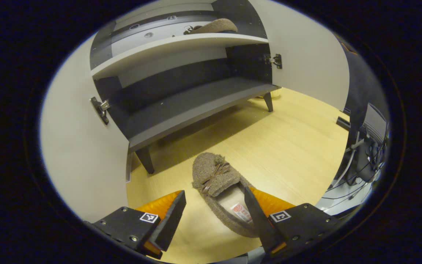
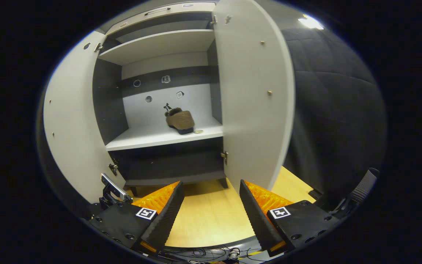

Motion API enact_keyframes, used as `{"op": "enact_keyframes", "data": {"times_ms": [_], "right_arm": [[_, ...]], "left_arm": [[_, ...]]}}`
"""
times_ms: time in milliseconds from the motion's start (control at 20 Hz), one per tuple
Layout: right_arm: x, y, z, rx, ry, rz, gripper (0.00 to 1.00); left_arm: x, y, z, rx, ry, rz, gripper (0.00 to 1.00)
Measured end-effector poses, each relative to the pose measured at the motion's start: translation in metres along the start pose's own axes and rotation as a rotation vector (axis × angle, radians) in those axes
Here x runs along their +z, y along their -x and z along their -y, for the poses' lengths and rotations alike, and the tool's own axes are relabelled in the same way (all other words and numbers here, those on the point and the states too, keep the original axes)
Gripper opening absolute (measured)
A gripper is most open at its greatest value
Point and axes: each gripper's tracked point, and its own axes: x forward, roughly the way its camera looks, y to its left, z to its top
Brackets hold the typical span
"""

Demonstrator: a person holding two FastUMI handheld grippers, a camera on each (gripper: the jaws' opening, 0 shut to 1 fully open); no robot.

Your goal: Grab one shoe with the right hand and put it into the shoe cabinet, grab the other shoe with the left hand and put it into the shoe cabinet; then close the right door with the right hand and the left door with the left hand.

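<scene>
Left gripper (image 1: 214, 196) gapes wide, empty; a shoe (image 1: 221, 190) lies between its fingers on the wood floor (image 1: 291, 146). Right gripper (image 2: 211, 189) wide, empty; beyond its fingers, second shoe (image 2: 180, 120) sits shelved in the open cabinet (image 2: 159, 44).

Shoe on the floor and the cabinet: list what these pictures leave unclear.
- Left gripper view: the slipper's heel is cut off behind a finger of the left gripper.
- Right gripper view: the shelved slipper's toe end faces away, hidden by its own body.
- Right gripper view: the small round thing beside it is too small to identify.
</scene>
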Motion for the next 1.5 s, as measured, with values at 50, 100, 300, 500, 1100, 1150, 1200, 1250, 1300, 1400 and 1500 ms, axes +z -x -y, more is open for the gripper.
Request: {"op": "enact_keyframes", "data": {"times_ms": [50, 100, 300, 500, 1100, 1150, 1200, 1250, 1300, 1400, 1500], "right_arm": [[-0.006, 0.009, 0.015, -0.035, -0.013, -0.014, 0.92], [-0.010, 0.016, 0.030, -0.068, -0.022, -0.025, 0.92], [-0.013, 0.035, 0.091, -0.208, -0.044, -0.037, 0.96], [-0.008, 0.044, 0.140, -0.295, -0.090, -0.031, 0.96], [0.005, 0.000, 0.203, -0.291, -0.134, -0.009, 0.96], [0.004, 0.002, 0.209, -0.291, -0.134, -0.005, 0.96], [0.004, 0.002, 0.215, -0.291, -0.136, -0.003, 0.96], [0.006, -0.006, 0.221, -0.289, -0.139, -0.004, 0.96], [0.010, -0.012, 0.224, -0.288, -0.138, 0.003, 0.96], [0.024, -0.026, 0.236, -0.279, -0.131, 0.020, 0.96], [0.033, -0.038, 0.245, -0.271, -0.125, 0.034, 0.96]], "left_arm": [[-0.002, -0.004, -0.002, 0.009, -0.016, -0.010, 0.94], [-0.004, -0.009, -0.005, 0.020, -0.030, -0.024, 0.93], [-0.019, -0.021, -0.014, 0.061, -0.053, -0.103, 0.94], [-0.021, -0.030, -0.010, 0.049, -0.043, -0.130, 0.98], [-0.037, -0.040, -0.024, 0.122, 0.058, -0.219, 0.05], [-0.037, -0.042, -0.027, 0.138, 0.062, -0.218, 0.05], [-0.039, -0.041, -0.026, 0.142, 0.081, -0.230, 0.05], [-0.039, -0.040, -0.024, 0.141, 0.115, -0.235, 0.04], [-0.036, -0.040, -0.021, 0.136, 0.153, -0.241, 0.05], [-0.036, -0.038, -0.017, 0.128, 0.222, -0.260, 0.04], [-0.030, -0.037, -0.018, 0.148, 0.260, -0.256, 0.03]]}}
